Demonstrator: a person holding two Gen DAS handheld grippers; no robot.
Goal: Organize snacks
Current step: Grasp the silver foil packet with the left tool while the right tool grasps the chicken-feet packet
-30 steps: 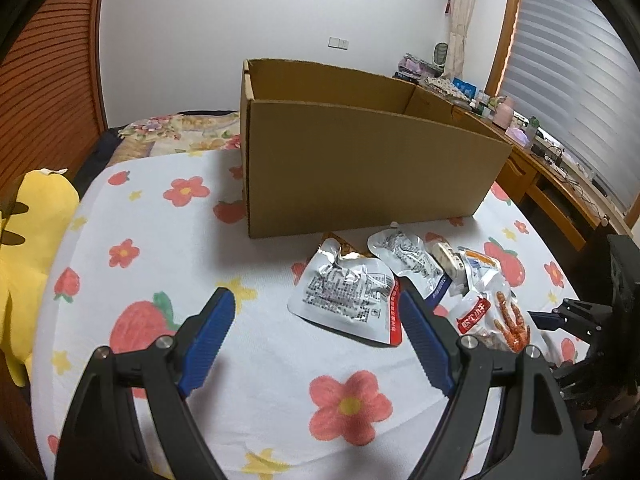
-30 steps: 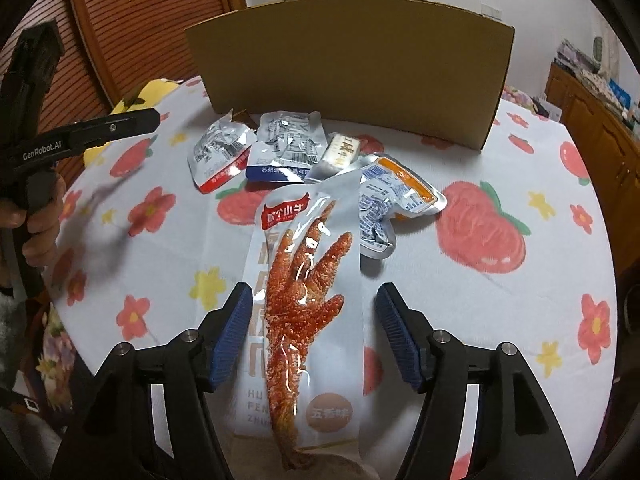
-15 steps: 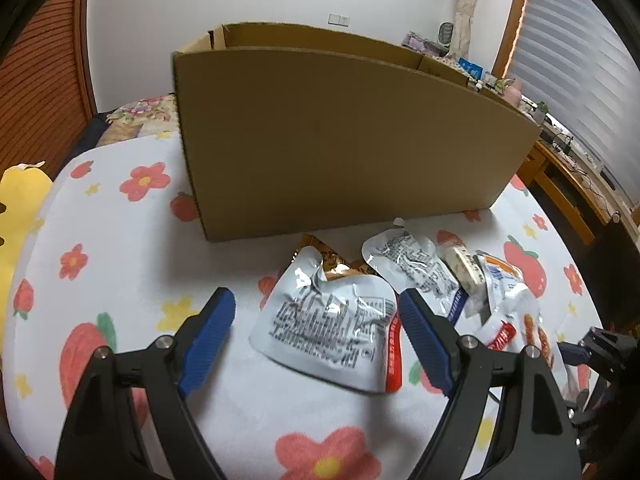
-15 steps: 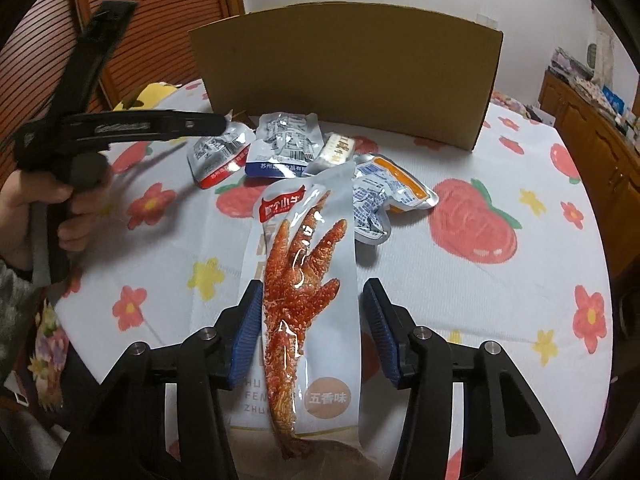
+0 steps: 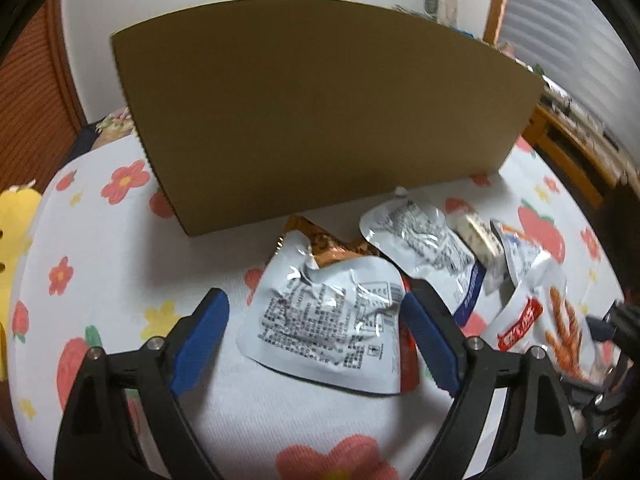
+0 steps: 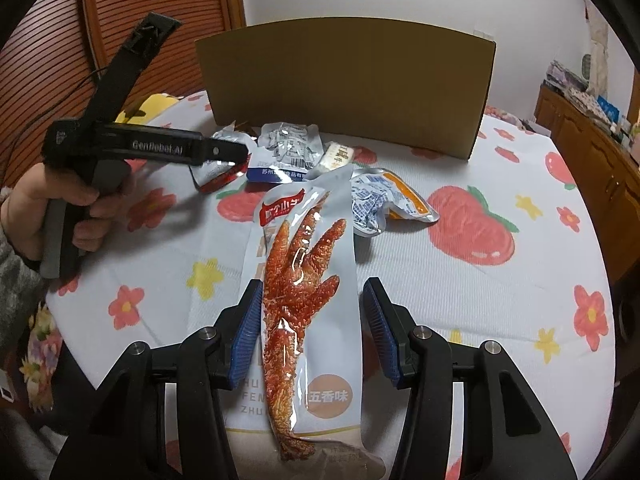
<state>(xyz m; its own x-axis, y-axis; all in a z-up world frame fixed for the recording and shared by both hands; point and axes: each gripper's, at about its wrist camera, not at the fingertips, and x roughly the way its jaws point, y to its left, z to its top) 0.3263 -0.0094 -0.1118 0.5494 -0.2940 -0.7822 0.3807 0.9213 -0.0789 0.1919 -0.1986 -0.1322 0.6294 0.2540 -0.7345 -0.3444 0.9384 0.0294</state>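
Left tongs stand wide, straddling a silver snack pouch on the floral counter before the cardboard box. Right tongs stand narrower around the chicken-foot packet: left pad touching its edge, right pad just clear. Other pouches lie nearer the box.

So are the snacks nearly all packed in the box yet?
Barely started. Nothing looks packed: every packet in view is outside the cardboard box, whose inside is hidden. The right gripper has its jaws either side of the chicken-foot packet; whether it grips is unclear. The left gripper, open, straddles the silver pouch. The other packets wait on the tablecloth.
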